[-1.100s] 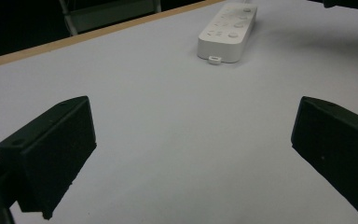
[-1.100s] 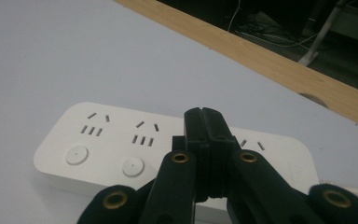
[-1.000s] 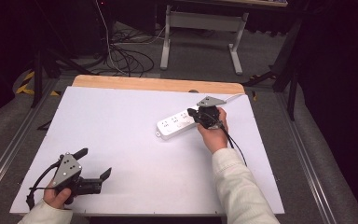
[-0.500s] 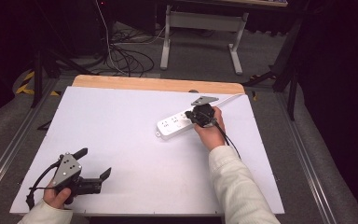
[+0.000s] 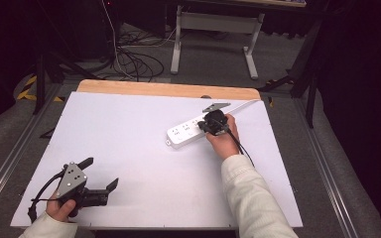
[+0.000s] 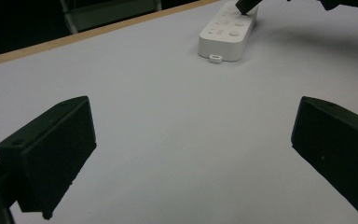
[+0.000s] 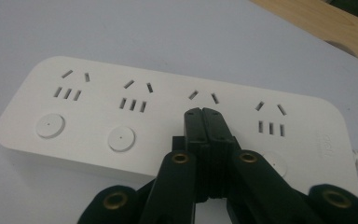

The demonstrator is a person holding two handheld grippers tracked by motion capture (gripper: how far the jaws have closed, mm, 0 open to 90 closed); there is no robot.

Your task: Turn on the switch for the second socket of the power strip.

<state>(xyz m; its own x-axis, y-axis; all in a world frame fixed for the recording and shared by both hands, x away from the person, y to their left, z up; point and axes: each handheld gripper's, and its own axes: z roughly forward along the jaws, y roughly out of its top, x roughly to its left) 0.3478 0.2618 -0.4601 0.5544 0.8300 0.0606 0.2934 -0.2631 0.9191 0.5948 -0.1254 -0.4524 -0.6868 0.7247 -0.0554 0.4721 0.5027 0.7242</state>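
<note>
On the strip (image 7: 168, 121), your right gripper (image 7: 202, 113) has moved in with jaws closed, tips at the third socket's switch, probably pressing; your left gripper (image 5: 101, 177) stays open.

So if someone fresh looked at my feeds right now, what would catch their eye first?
Probably the white power strip lying toward the far right of the white table, with the right gripper pressed shut, tips down on it at the third socket group from its rounded end. Next, the left gripper near the front left corner, jaws wide open over bare surface, far from the strip.
</note>
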